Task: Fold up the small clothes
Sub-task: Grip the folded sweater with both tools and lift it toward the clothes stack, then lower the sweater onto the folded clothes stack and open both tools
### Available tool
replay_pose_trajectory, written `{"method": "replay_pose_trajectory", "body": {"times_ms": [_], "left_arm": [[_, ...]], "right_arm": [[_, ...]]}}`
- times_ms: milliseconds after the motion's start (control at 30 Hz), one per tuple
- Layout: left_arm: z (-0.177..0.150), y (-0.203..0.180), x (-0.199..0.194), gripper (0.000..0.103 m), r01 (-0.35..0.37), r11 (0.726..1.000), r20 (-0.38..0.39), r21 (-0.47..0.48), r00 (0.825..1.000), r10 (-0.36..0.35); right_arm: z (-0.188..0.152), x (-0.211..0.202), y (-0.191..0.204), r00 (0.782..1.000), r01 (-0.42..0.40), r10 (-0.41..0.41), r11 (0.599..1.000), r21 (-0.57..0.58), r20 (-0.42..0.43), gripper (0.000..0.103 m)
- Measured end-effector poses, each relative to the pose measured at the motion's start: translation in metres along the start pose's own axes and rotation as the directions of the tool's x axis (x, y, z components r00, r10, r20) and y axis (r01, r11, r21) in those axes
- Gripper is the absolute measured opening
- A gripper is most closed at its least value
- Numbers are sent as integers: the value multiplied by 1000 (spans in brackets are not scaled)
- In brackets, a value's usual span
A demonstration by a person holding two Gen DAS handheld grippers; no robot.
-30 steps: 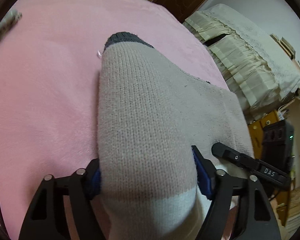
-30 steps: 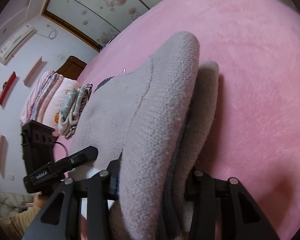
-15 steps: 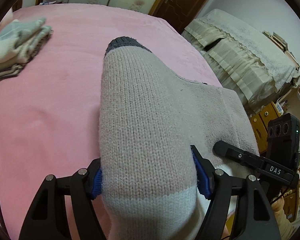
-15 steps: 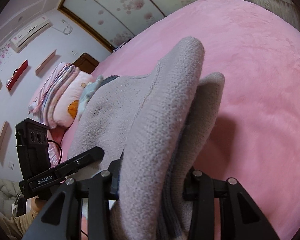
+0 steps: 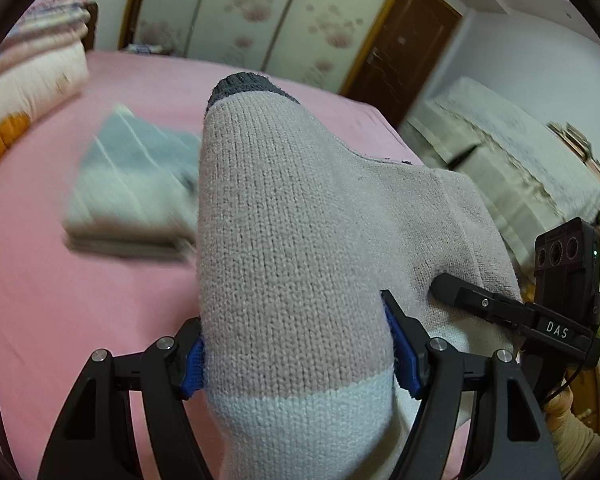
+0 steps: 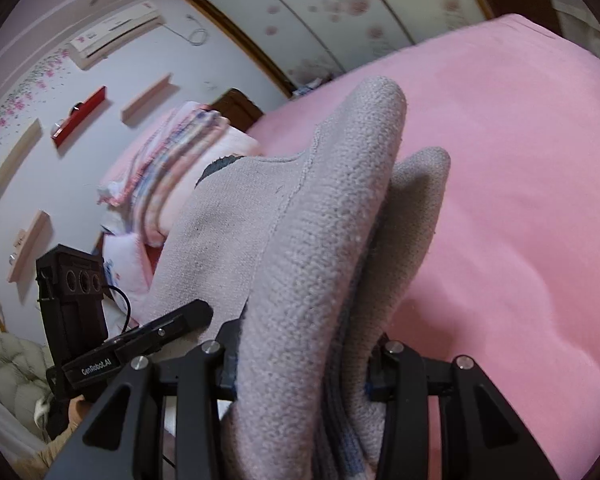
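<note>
Your grey knitted sock (image 5: 300, 240) hangs in the air above the pink bed cover (image 5: 60, 300), carried between both tools, its dark toe (image 5: 242, 84) pointing away from you and its pale cuff band (image 5: 300, 412) nearest the left camera. Your left gripper (image 5: 296, 352) is clenched on the sock across its width, blue pads (image 5: 402, 356) pressing into the knit on either side. Your right gripper (image 6: 300, 364) pinches the sock's other edge, where the fabric is bunched into two folds (image 6: 416, 208) between its black fingers. Beyond the sock on the cover, to the left, lies a blurred stack of folded clothes (image 5: 132, 188); further left sits a pile of bedding (image 5: 32, 60).
</note>
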State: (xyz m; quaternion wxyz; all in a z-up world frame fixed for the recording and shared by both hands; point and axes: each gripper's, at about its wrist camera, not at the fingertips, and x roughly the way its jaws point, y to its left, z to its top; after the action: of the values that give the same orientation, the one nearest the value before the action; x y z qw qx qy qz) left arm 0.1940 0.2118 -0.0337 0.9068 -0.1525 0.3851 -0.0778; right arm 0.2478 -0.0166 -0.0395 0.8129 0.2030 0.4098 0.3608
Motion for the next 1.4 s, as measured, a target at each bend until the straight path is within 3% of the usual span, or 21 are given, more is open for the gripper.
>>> {"method": "replay_pose_trajectory", "body": {"times_ms": [167,333,533,700,767,833,967,1233,1300,1400], "left_arm": [[89,88,0,72,-54,998,55,-12,997,55],[159,173,32,72,-74,997,76,-33,994,76],[190,242,100,72,-70,990,46,-119,996,76],[177,269,158,73,-110,981,-14,-160,994,110],[168,278,169,77,-115,979,9,-171,993,118],[164,285,173,88,-111,973,38,-205,992,121],[156,298,178,103,-114,960,55,-257,990,132],[158,315,162,103,-89,960,104,-266,987,120],[159,317,143,103,-84,956,143,-280,981,128],[159,313,115,103,-137,947,181,-289,964,195]], "right_arm": [[75,97,45,998,-65,65,998,9,8,41],[133,193,71,996,-79,78,996,28,30,41],[159,277,55,998,-54,52,996,66,26,40],[141,322,8,1000,-4,8,985,174,-21,41],[132,332,-7,1000,4,1,979,204,-24,41],[127,337,-16,1000,-5,7,978,210,-10,43],[130,344,-16,1000,11,-7,987,159,-26,51],[140,325,-2,996,70,-67,997,33,-66,62],[143,314,-6,995,80,-78,996,27,-60,63],[145,293,-10,992,121,-121,992,20,-28,64]]}}
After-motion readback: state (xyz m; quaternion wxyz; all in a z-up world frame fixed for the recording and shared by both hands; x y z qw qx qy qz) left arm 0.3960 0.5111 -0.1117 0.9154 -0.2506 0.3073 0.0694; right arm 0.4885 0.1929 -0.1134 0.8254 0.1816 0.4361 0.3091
